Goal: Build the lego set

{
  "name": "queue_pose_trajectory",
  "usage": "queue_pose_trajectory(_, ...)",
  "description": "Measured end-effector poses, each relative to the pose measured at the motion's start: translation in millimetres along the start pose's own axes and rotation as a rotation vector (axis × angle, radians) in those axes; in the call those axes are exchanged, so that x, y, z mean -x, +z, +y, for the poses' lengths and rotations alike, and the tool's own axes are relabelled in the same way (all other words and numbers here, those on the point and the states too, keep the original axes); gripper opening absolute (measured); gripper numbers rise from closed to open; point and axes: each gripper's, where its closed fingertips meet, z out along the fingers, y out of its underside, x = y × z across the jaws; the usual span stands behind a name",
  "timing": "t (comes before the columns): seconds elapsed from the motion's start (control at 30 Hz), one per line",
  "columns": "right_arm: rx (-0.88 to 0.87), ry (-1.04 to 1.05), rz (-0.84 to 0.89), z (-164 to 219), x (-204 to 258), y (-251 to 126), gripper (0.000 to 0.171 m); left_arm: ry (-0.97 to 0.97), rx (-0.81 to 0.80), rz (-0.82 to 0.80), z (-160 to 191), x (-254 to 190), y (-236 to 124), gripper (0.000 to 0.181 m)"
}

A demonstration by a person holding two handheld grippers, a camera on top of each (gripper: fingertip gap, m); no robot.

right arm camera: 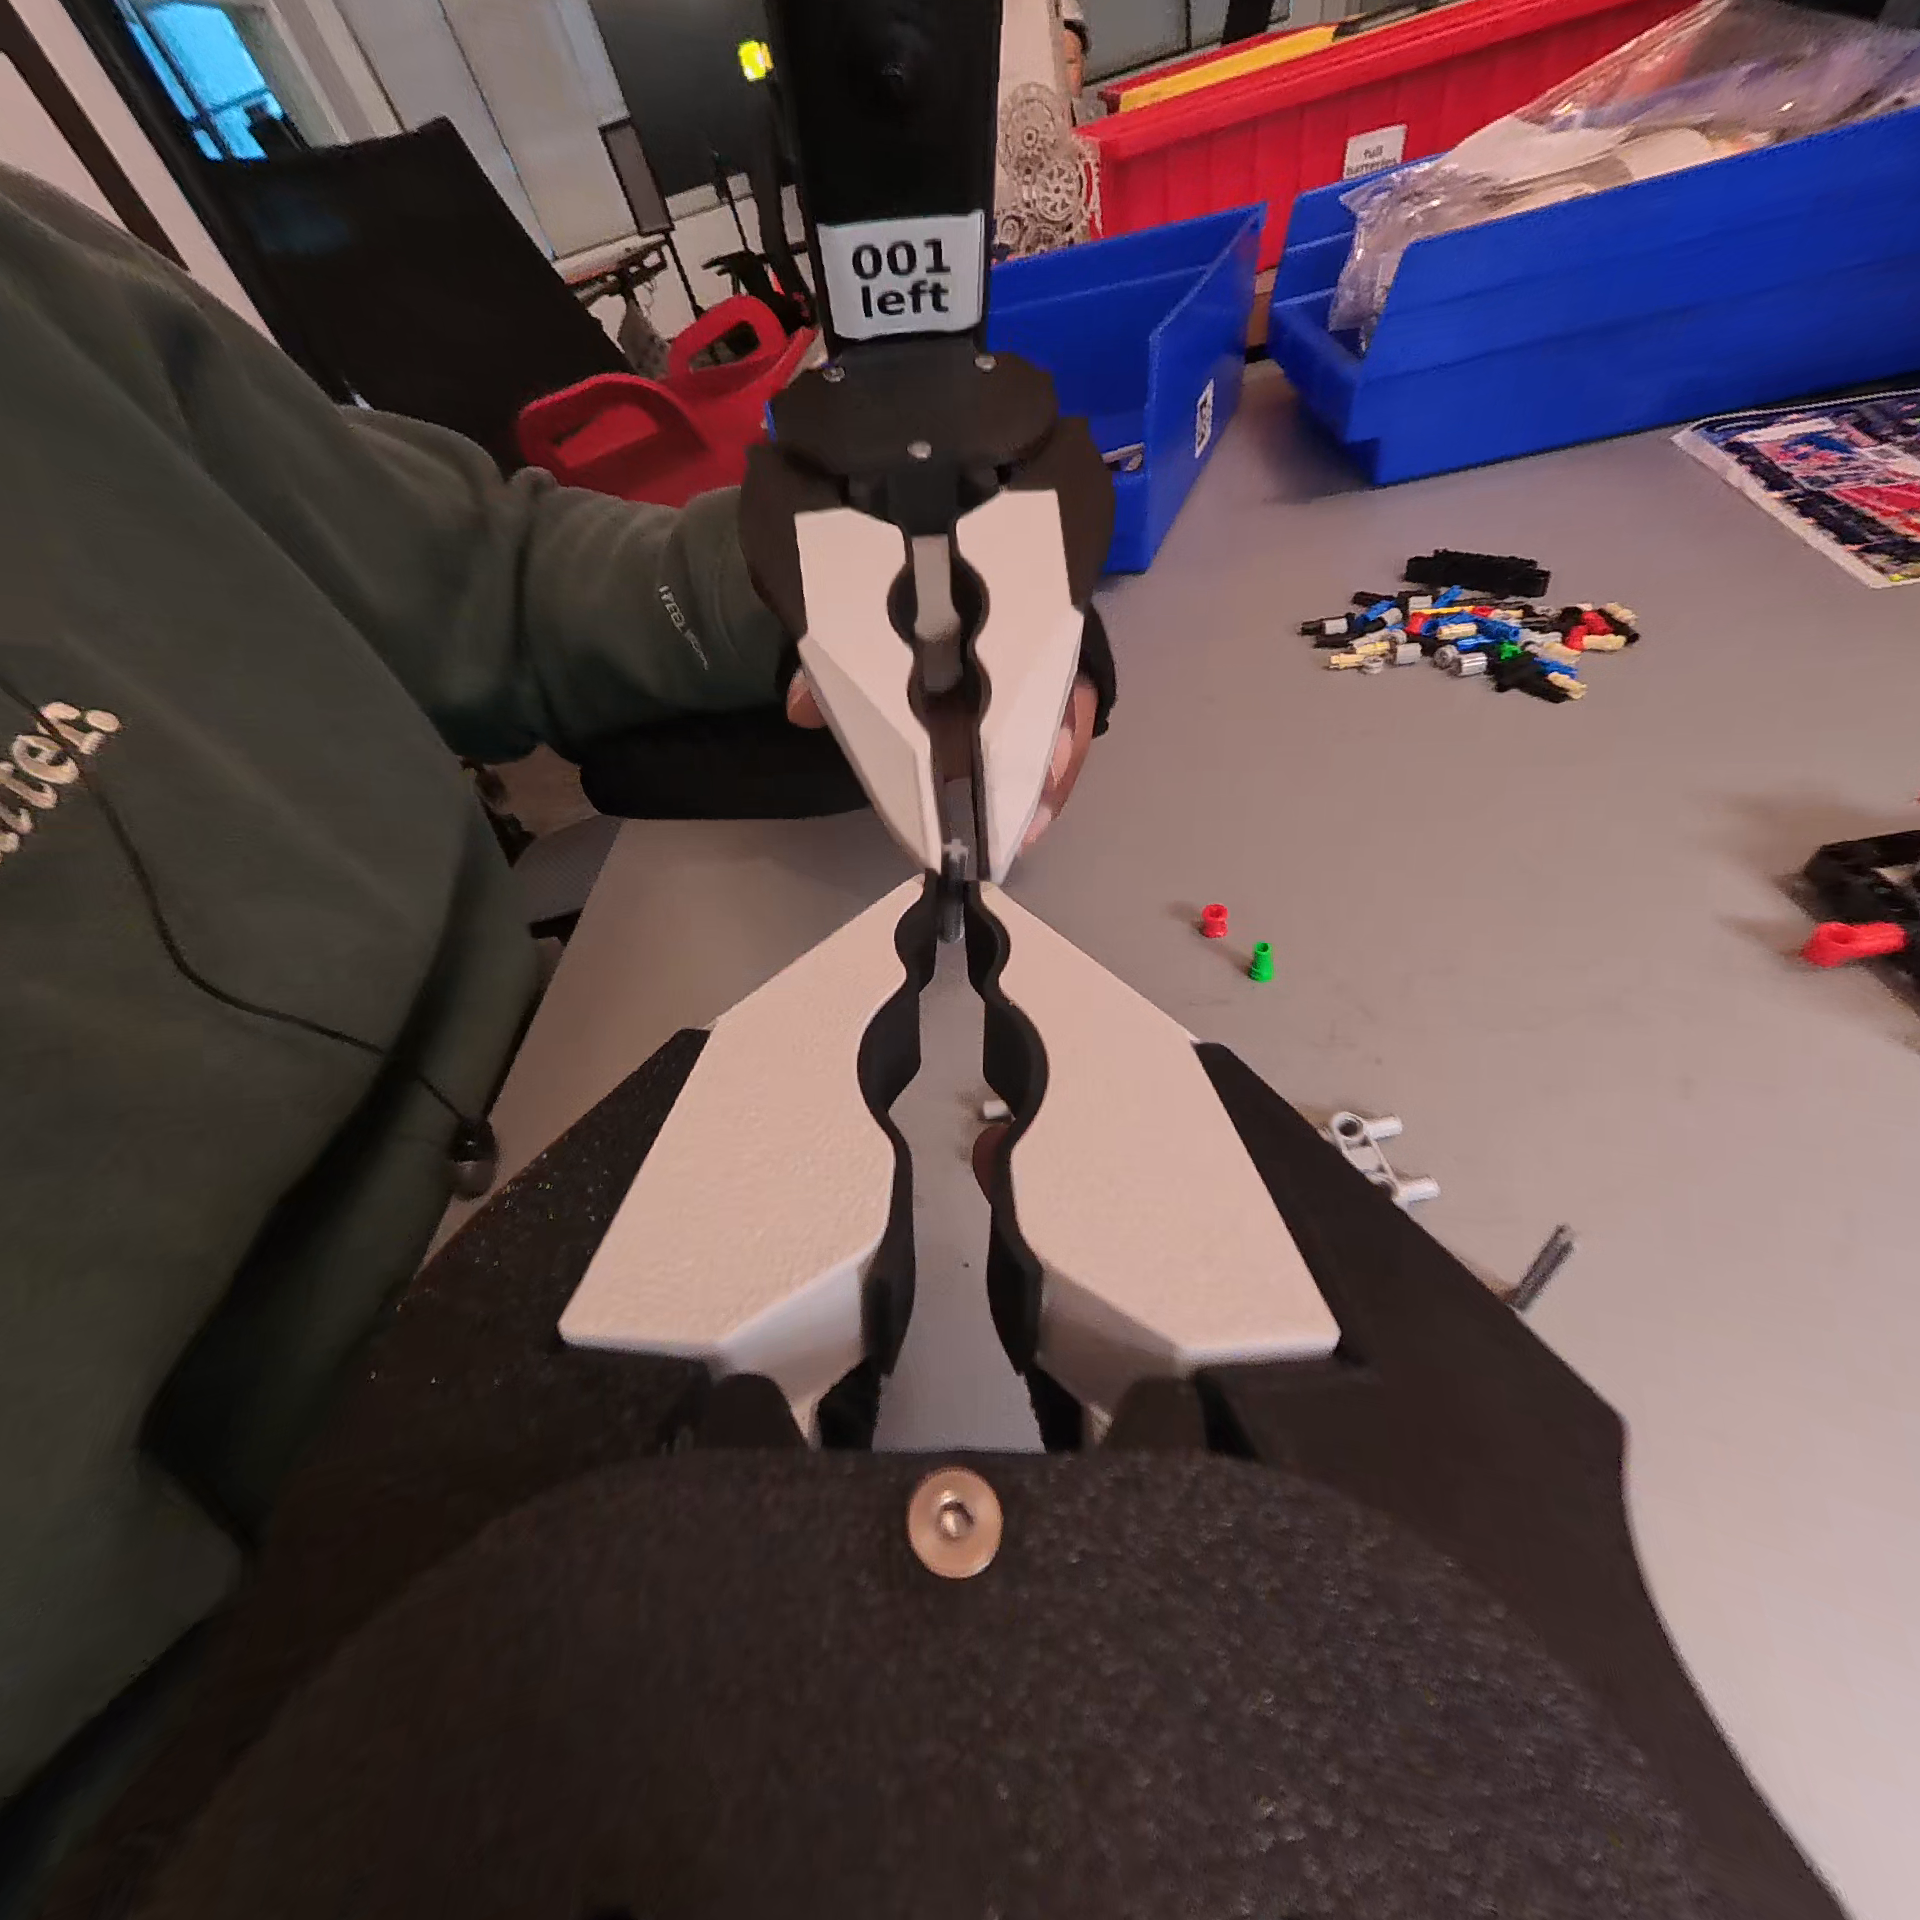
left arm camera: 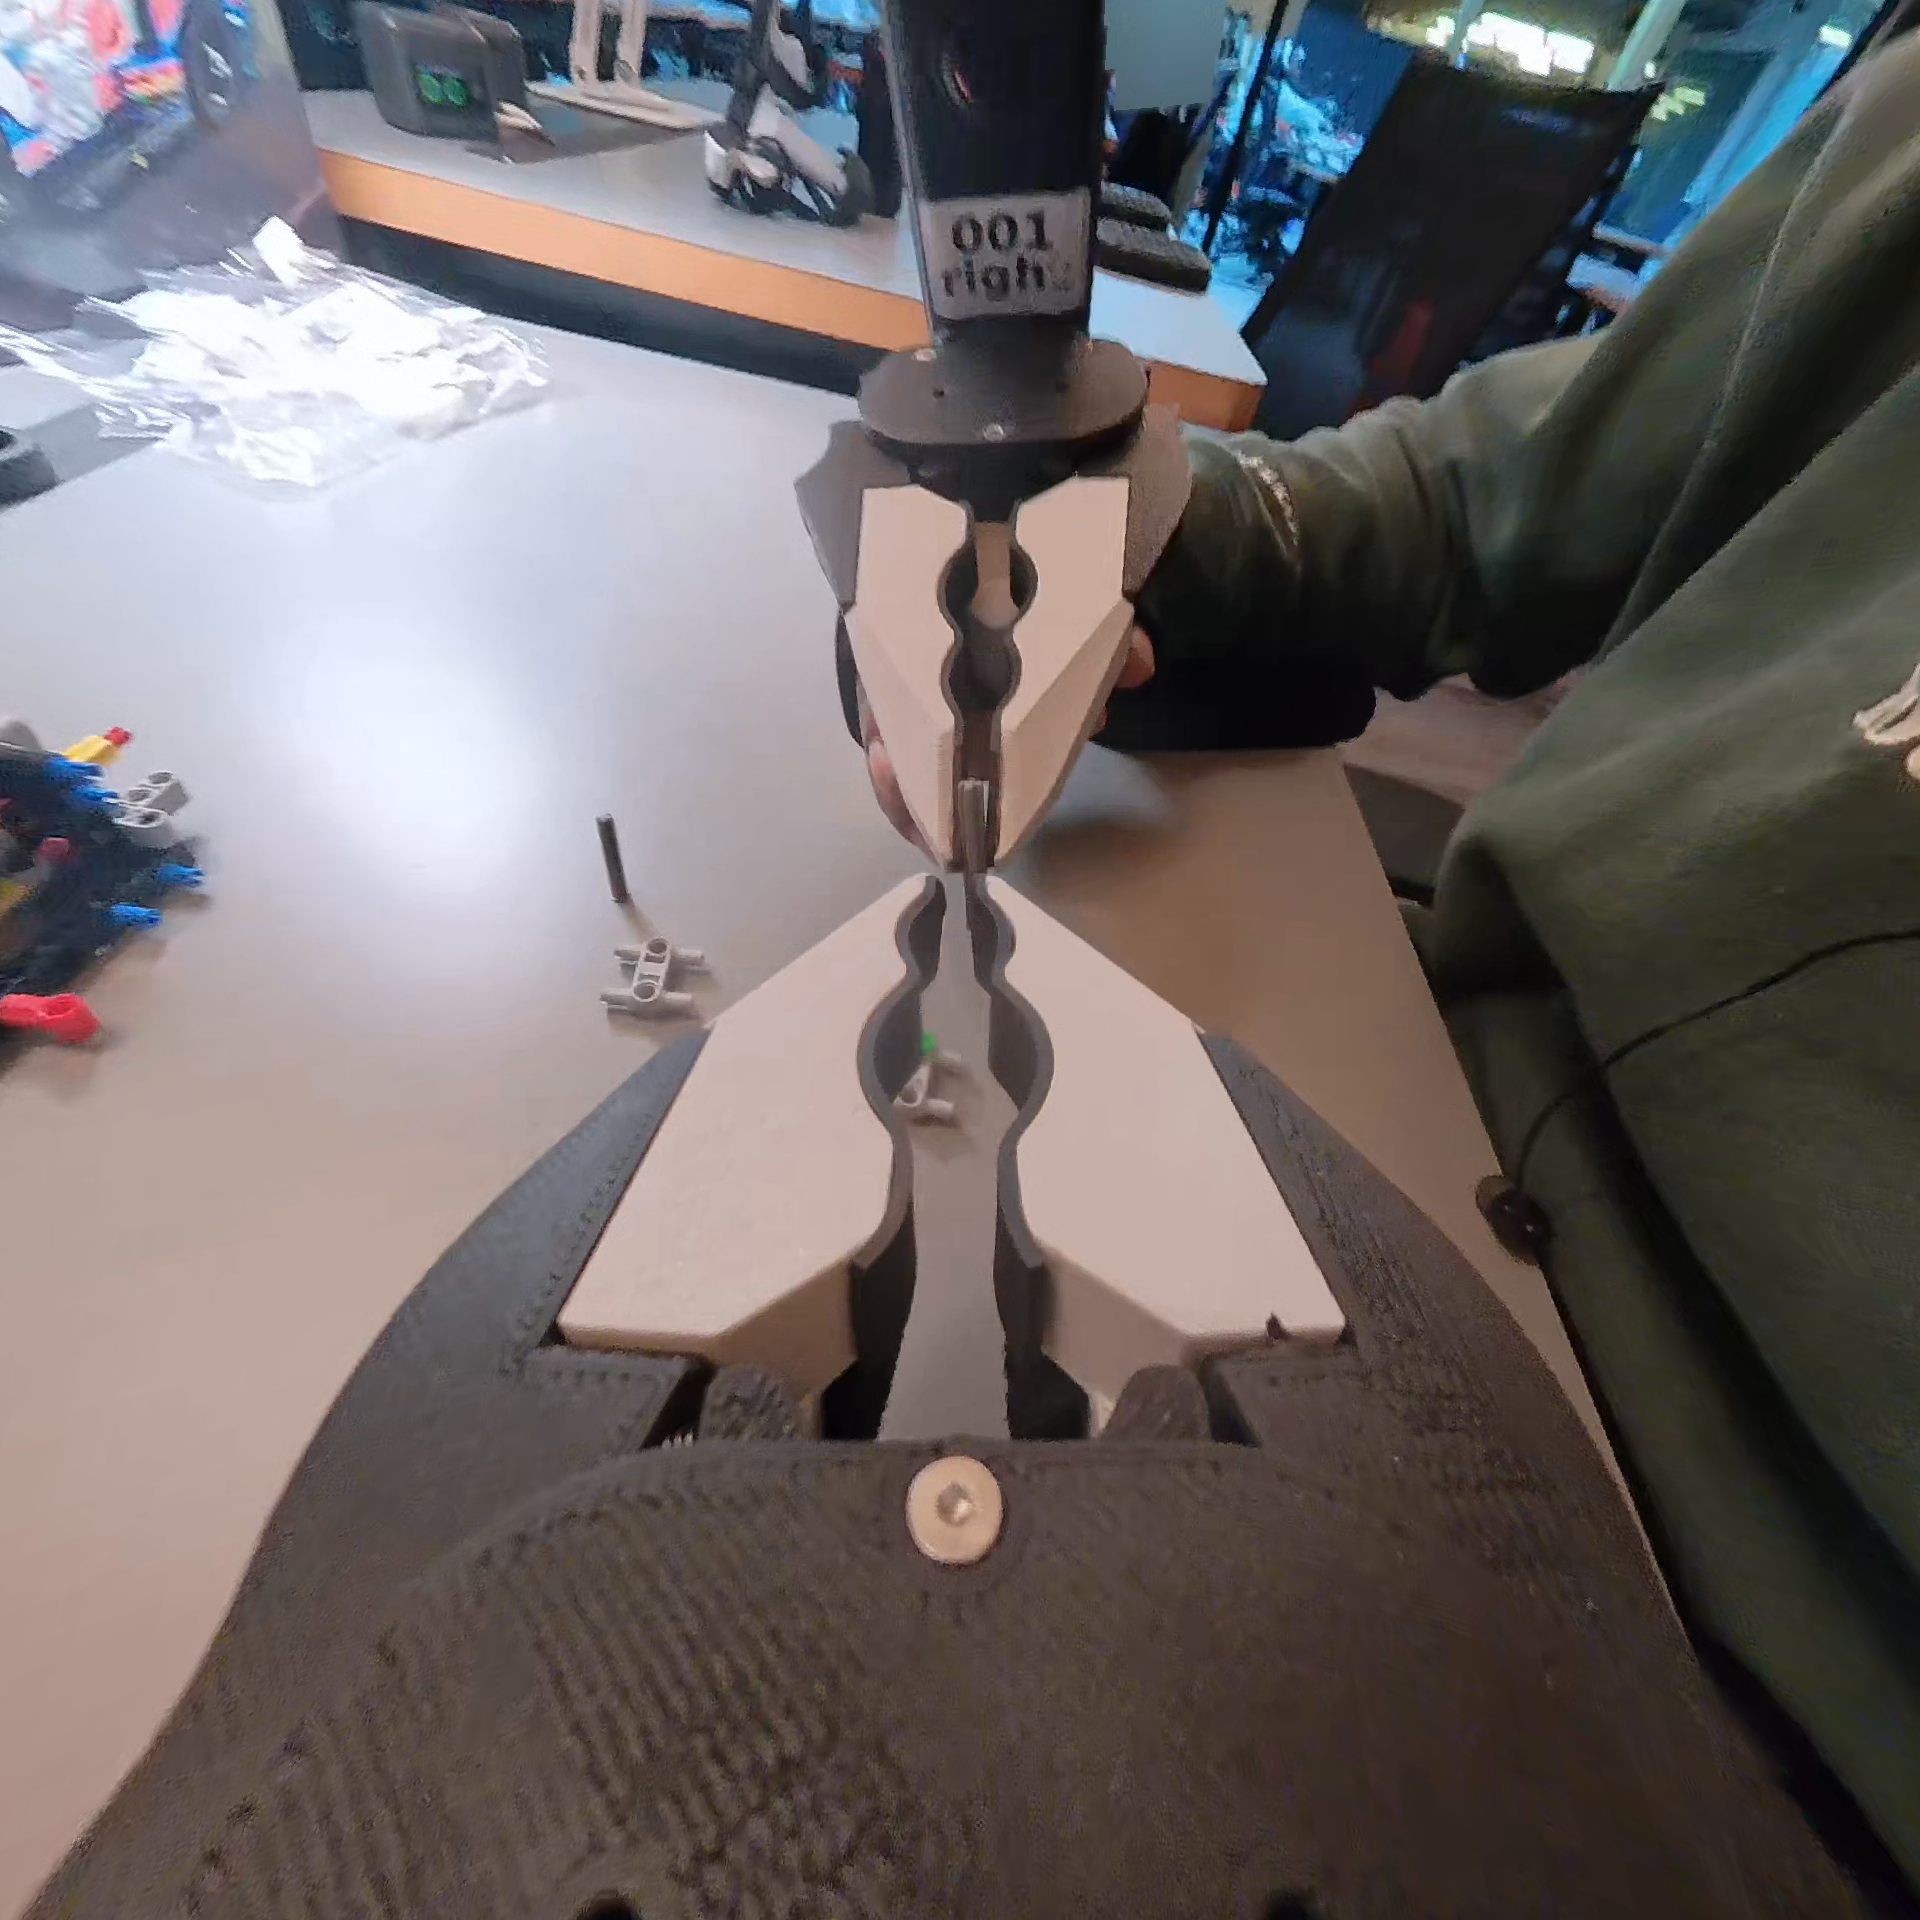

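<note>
My two grippers meet tip to tip a little above the grey table (right arm camera: 1455, 1039). In the left wrist view my left gripper (left arm camera: 958, 891) points at the right gripper (left arm camera: 971, 860), which pinches a thin grey lego piece (left arm camera: 971, 821). In the right wrist view my right gripper (right arm camera: 951, 906) is shut on a grey piece (right arm camera: 951, 923). The left gripper (right arm camera: 956, 864) opposite grips a grey cross-ended axle (right arm camera: 956, 852). The grey parts touch end to end. I cannot tell whether they are one part or two.
A pile of small mixed parts (right arm camera: 1475, 634), a red bush (right arm camera: 1212, 920), a green pin (right arm camera: 1260, 961), a grey connector (right arm camera: 1382, 1153), a dark axle (left arm camera: 613, 857) and a black-and-red assembly (right arm camera: 1870, 914) lie on the table. Blue bins (right arm camera: 1558, 312) and a booklet (right arm camera: 1829, 468) stand behind. A person's green sleeves are close by. Less than 4 cm separates the two grippers' tips.
</note>
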Motion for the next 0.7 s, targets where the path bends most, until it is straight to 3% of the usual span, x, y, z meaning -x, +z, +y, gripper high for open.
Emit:
queue_pose_trajectory(0.47,-0.071,0.121,0.003,-8,0,7,0.002,-0.036,0.009,0.032,4,-5,4,0.006)
queue_pose_trajectory(0.7,-0.124,0.119,0.078,-18,-8,5,0.002,-0.159,-0.07,0.04,-6,3,1,0.003)
